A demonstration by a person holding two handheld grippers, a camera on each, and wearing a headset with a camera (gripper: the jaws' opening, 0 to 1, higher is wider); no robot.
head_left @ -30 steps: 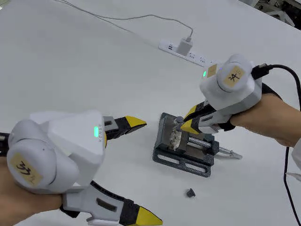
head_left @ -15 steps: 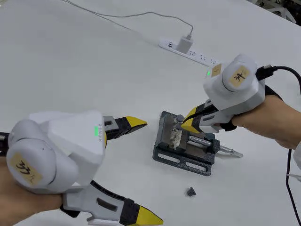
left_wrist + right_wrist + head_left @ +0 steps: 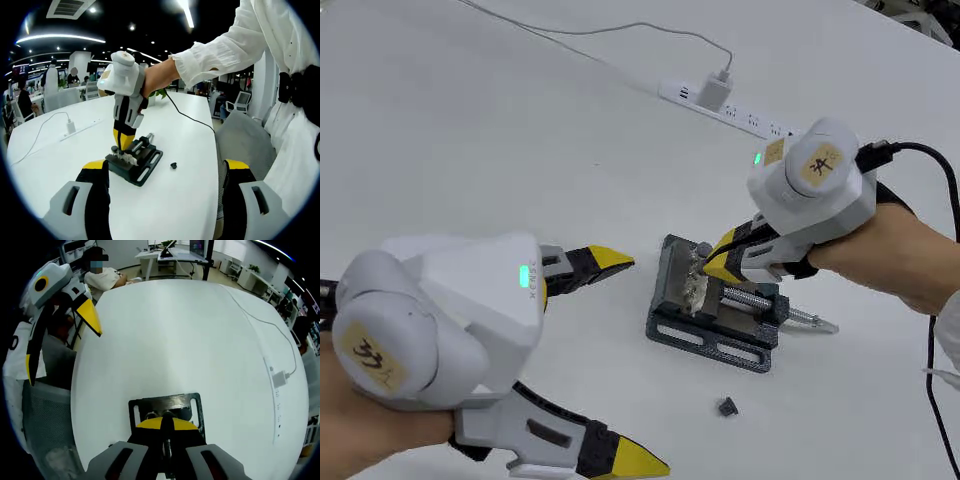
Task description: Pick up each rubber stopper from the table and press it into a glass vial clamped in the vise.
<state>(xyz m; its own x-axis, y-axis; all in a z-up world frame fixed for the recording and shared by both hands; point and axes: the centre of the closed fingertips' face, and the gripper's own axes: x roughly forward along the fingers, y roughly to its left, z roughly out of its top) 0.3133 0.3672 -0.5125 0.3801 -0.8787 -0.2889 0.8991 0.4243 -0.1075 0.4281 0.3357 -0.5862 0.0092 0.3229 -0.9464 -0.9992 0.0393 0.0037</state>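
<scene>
1. We are holding the left gripper (image 3: 625,360) with its jaws spread wide and nothing between them.
2. In the left gripper view, the vise (image 3: 134,165) is lying ahead of those jaws, nearer the left jaw than the right.
3. We are holding the right gripper (image 3: 713,262) with its jaws drawn tight together, tips down at the vise's top edge.
4. A grey stopper (image 3: 703,250) is sitting right at those tips. We cannot tell whether the jaws are pinching it or only pressing against it.
5. The vial (image 3: 694,290) is standing clamped in the vise, just below the right jaws' tips.
6. A second stopper (image 3: 726,406) is lying loose on the table (image 3: 470,150), well apart from the right jaws. It is ahead of the left gripper, between the lines of its two jaws.
</scene>
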